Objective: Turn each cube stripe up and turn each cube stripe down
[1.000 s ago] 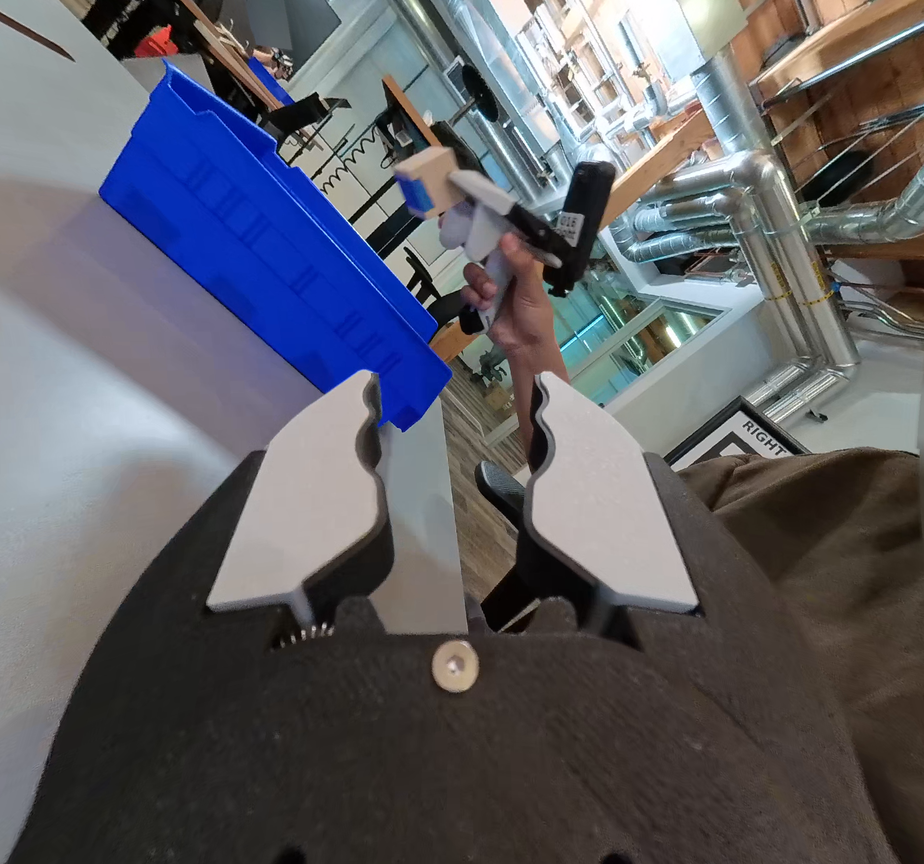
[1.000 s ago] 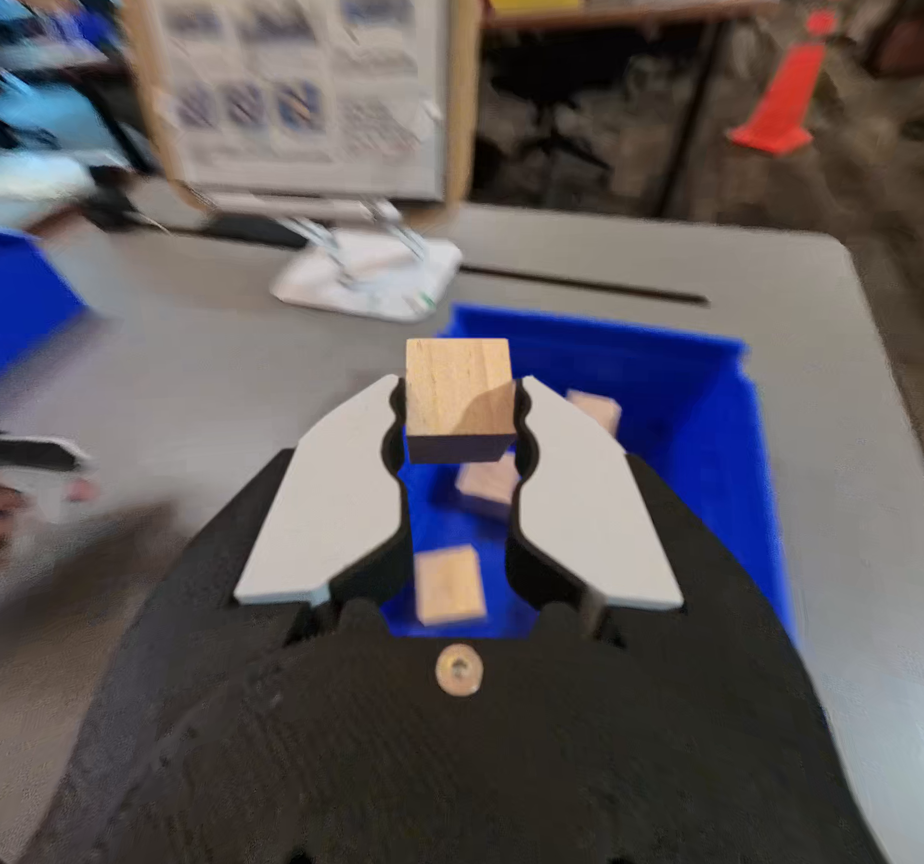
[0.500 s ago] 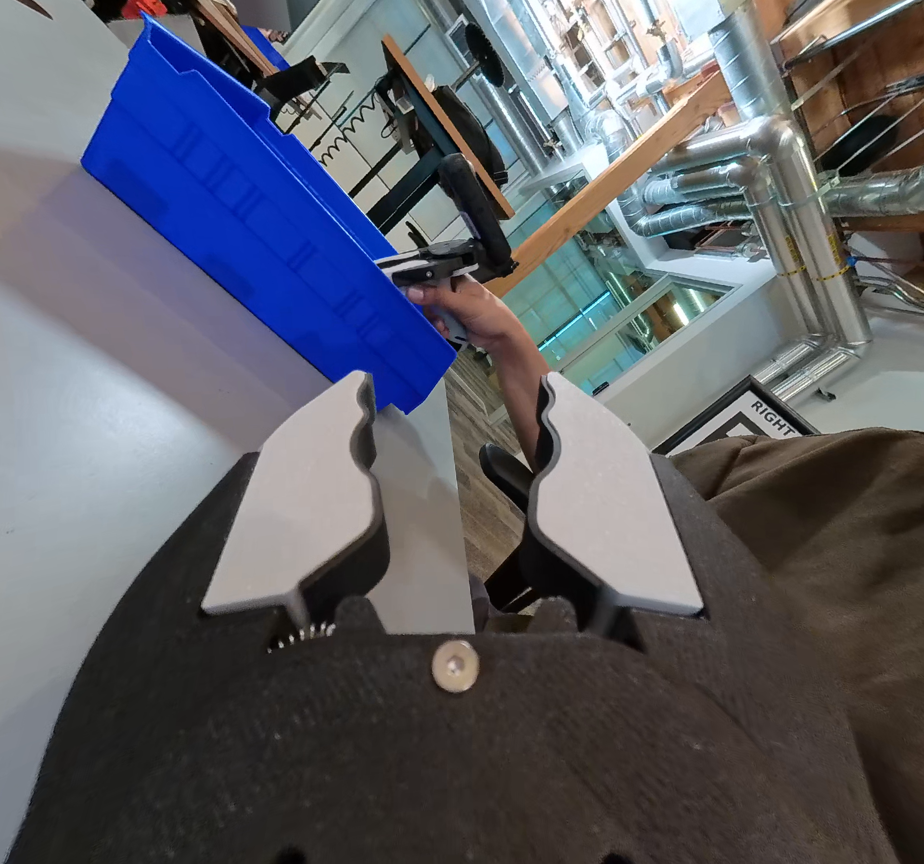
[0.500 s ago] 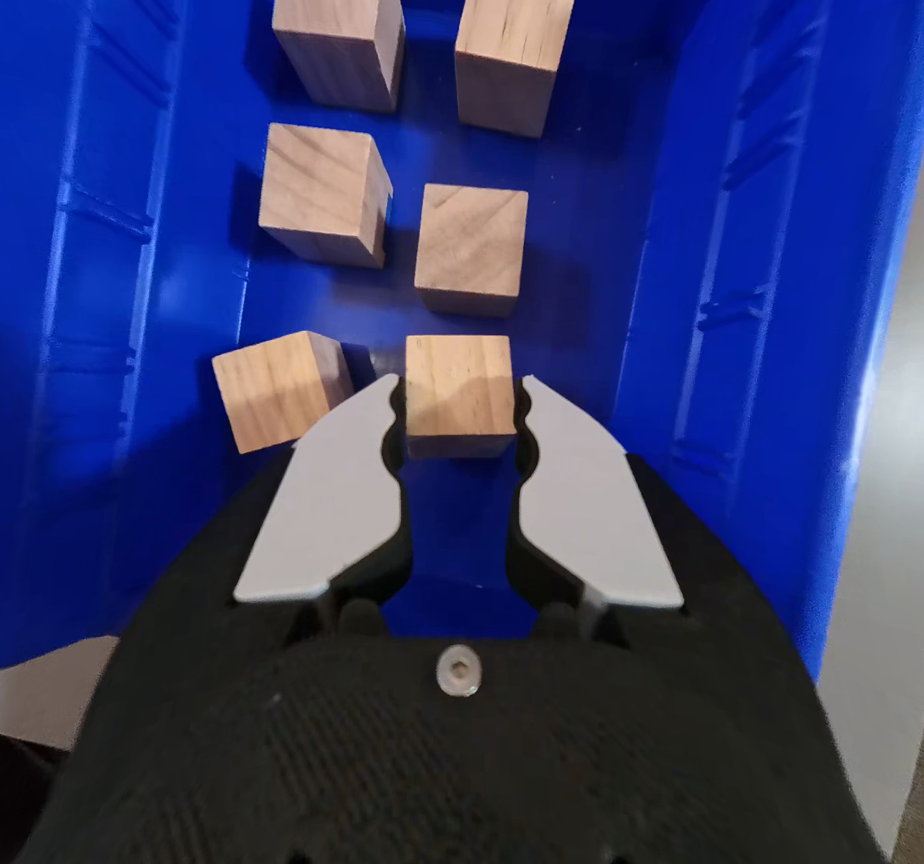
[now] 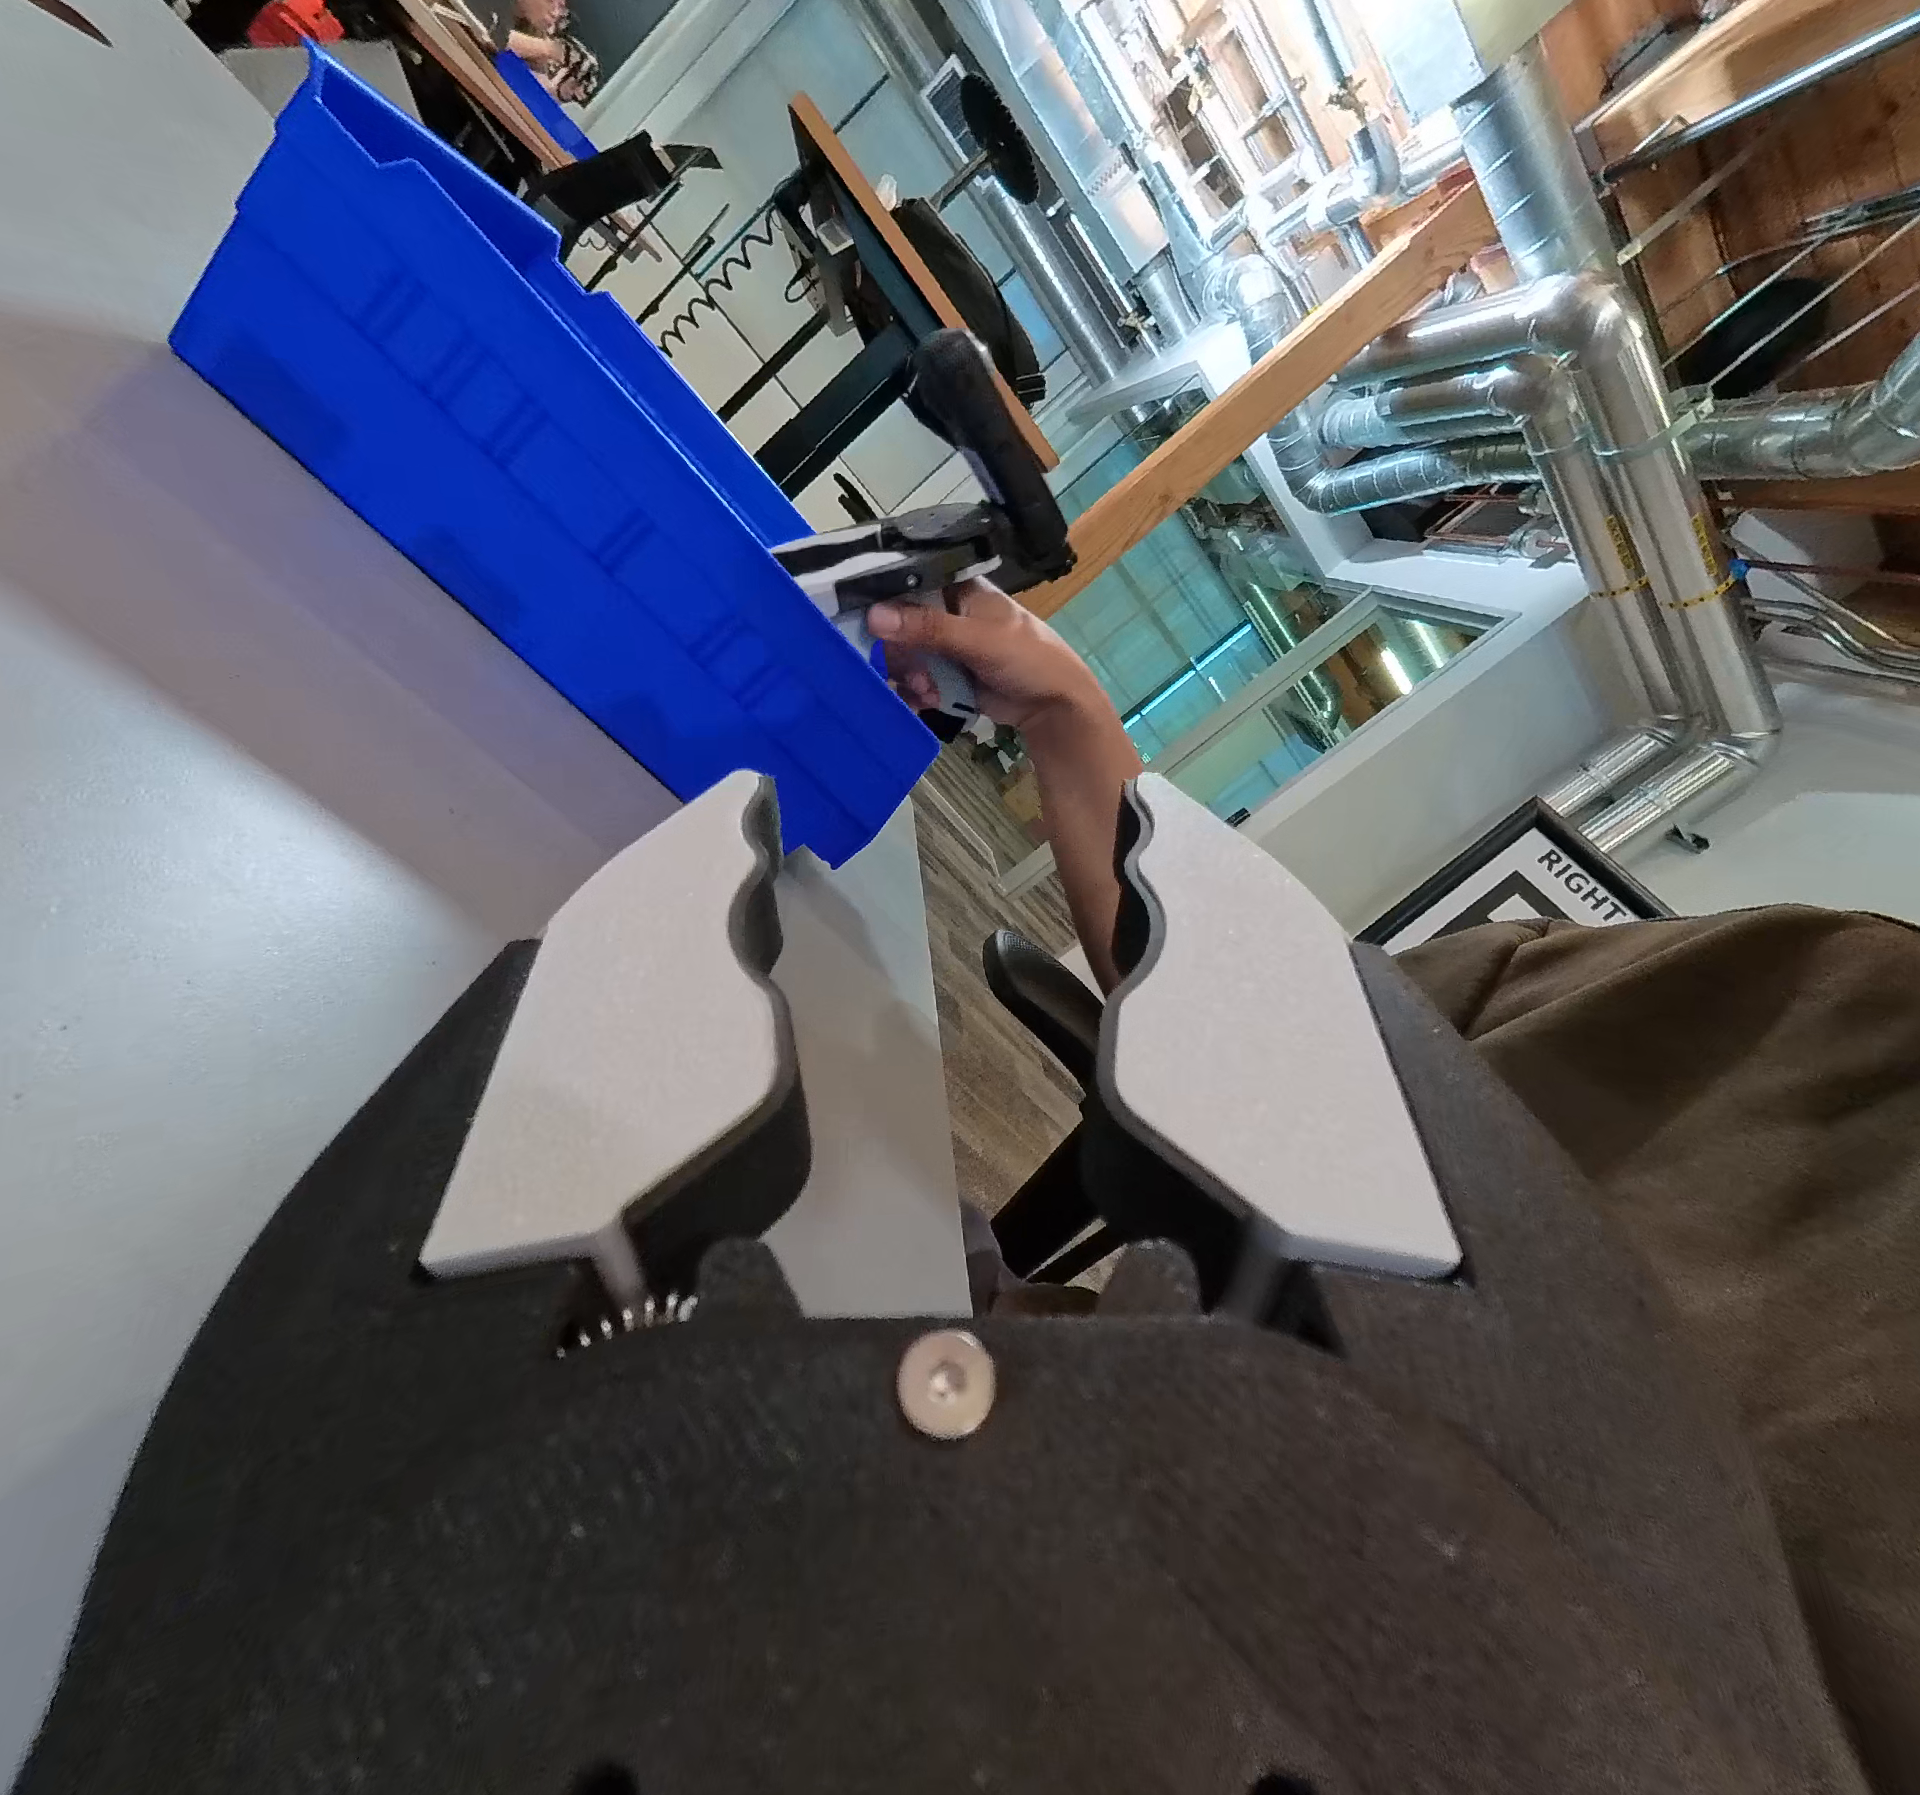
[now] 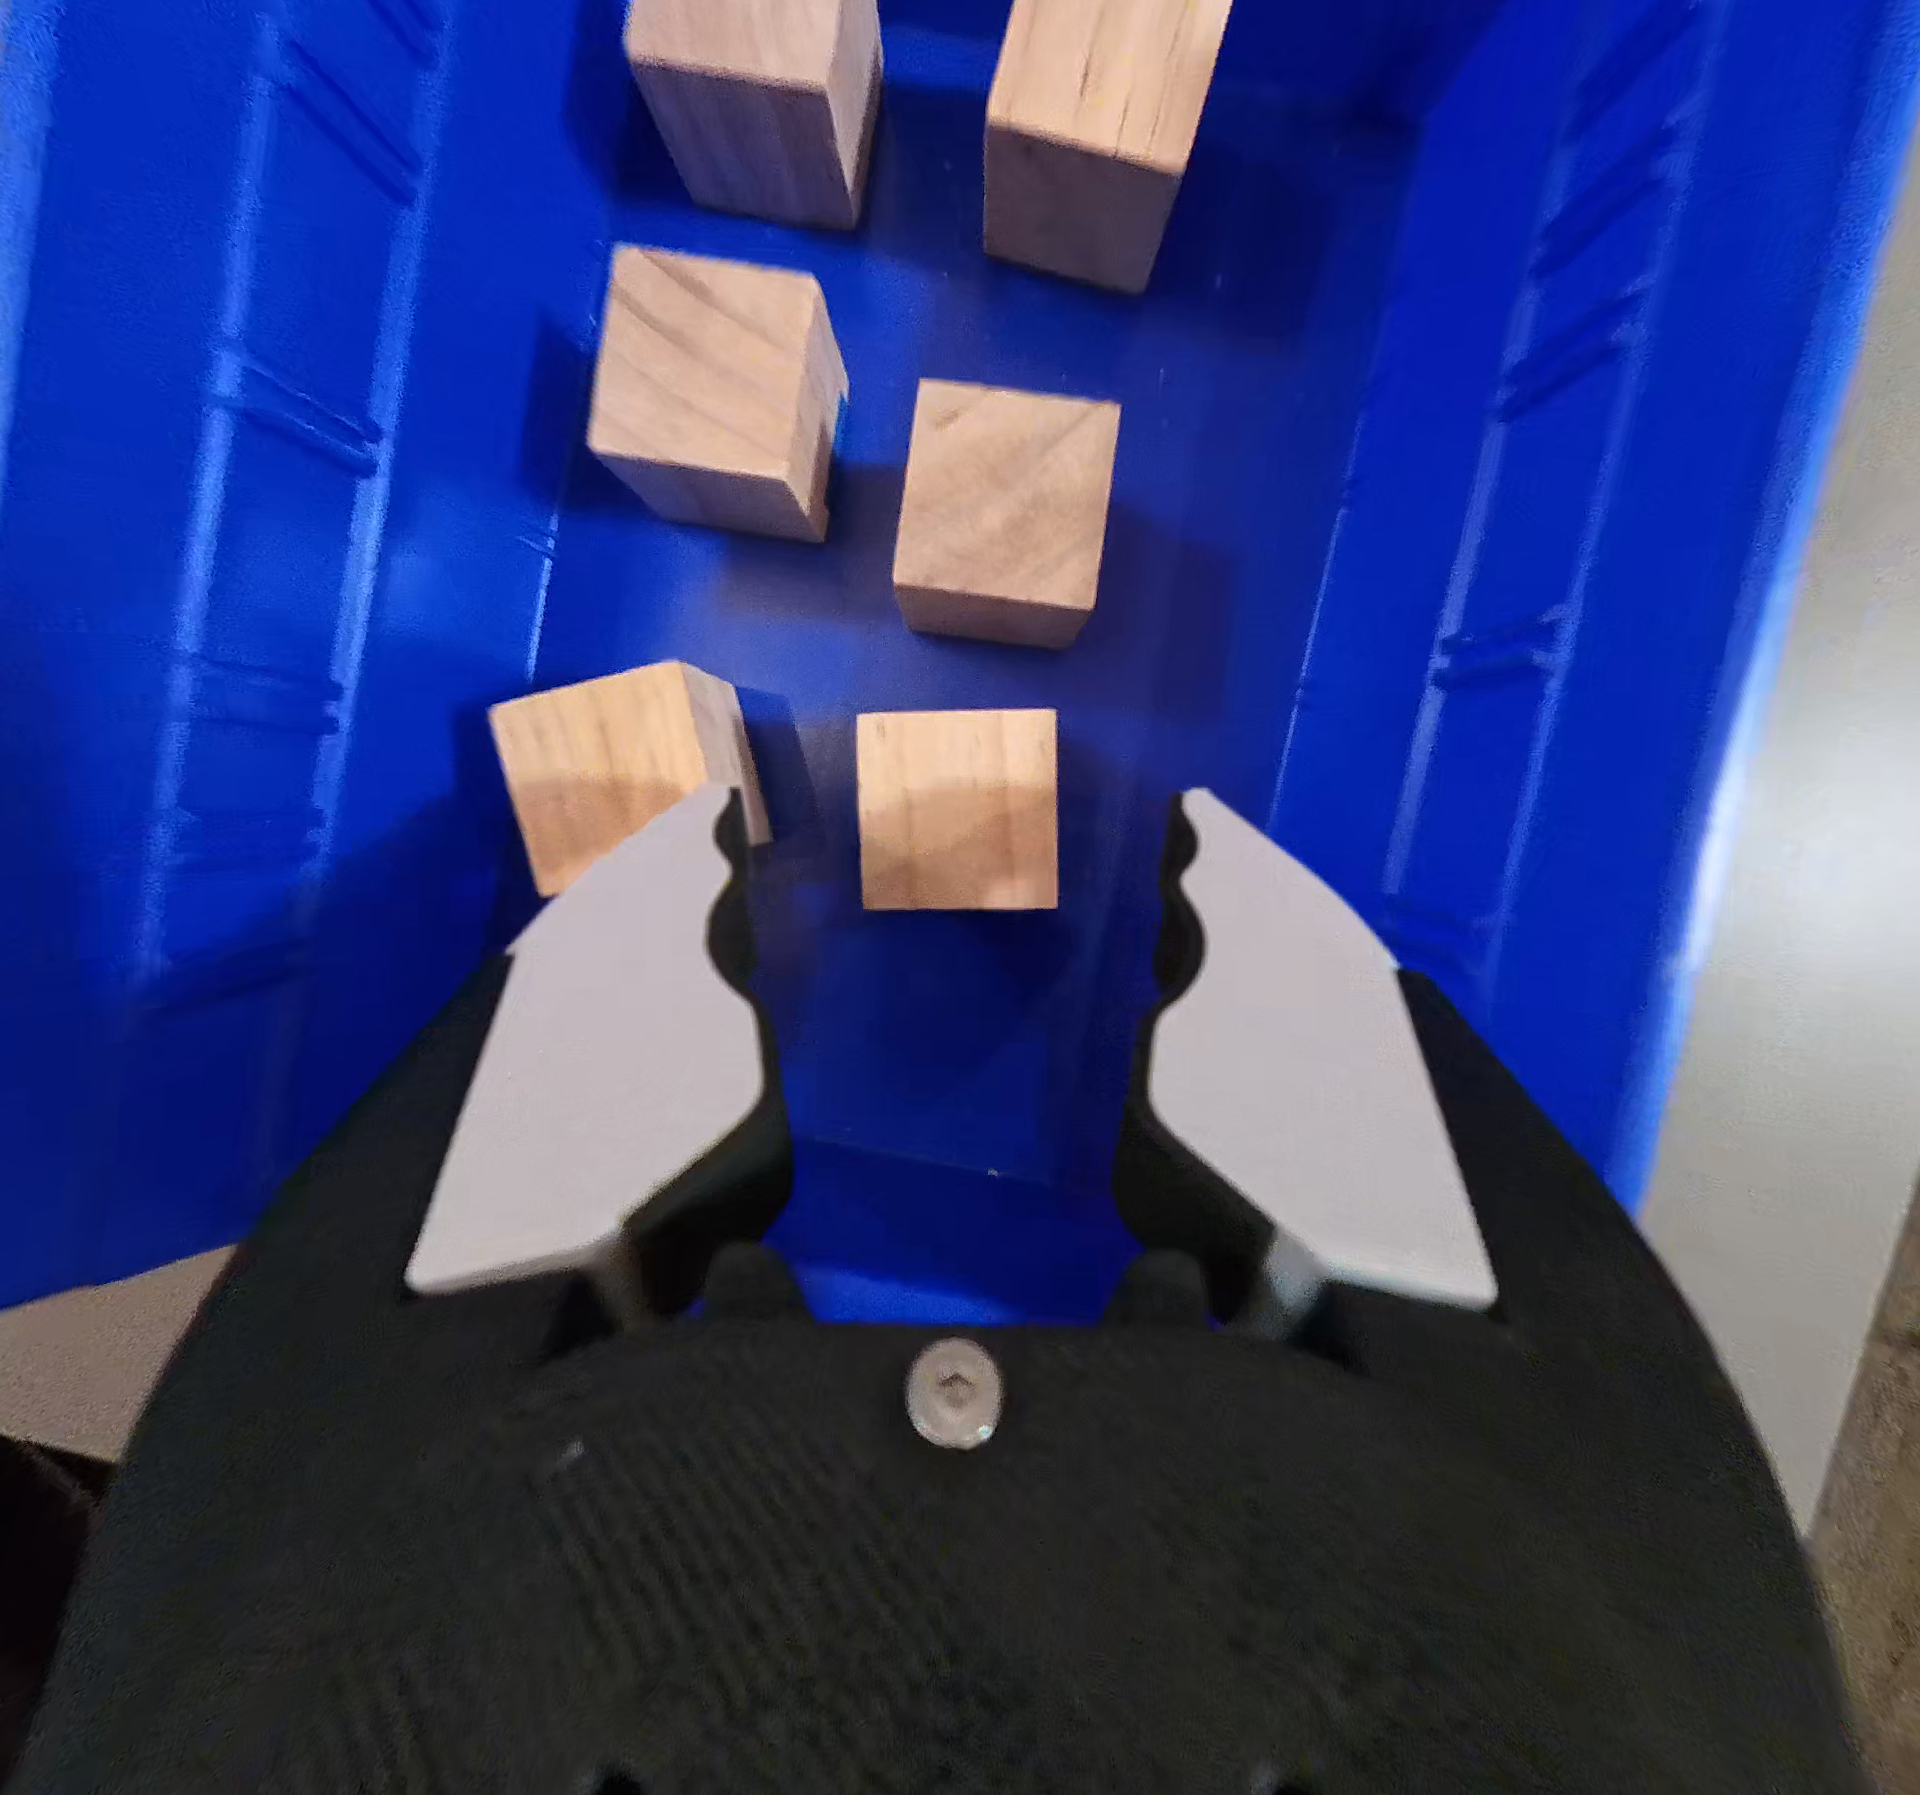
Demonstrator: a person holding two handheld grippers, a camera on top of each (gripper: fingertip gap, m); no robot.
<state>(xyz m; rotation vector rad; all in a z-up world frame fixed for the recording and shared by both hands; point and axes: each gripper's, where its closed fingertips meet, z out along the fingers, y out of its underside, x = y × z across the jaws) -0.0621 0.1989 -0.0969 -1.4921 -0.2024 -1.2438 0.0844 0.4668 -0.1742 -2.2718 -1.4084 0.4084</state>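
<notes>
Right wrist view: the right gripper hangs over the near end of a blue bin, its grey fingers spread wide and holding nothing. Six wooden cubes sit on the bin floor in two rows of three. The nearest cube lies just ahead of the gap between the fingertips, clear of both, plain wood face up. The cube beside it sits skewed, partly behind the left fingertip. No stripe shows on any top face; a sliver of blue edges one middle cube.

Left wrist view: the left gripper is tilted beside the grey tabletop, fingers parted and empty. The bin stands on the tabletop, and the person's hand holds the right gripper at its rim.
</notes>
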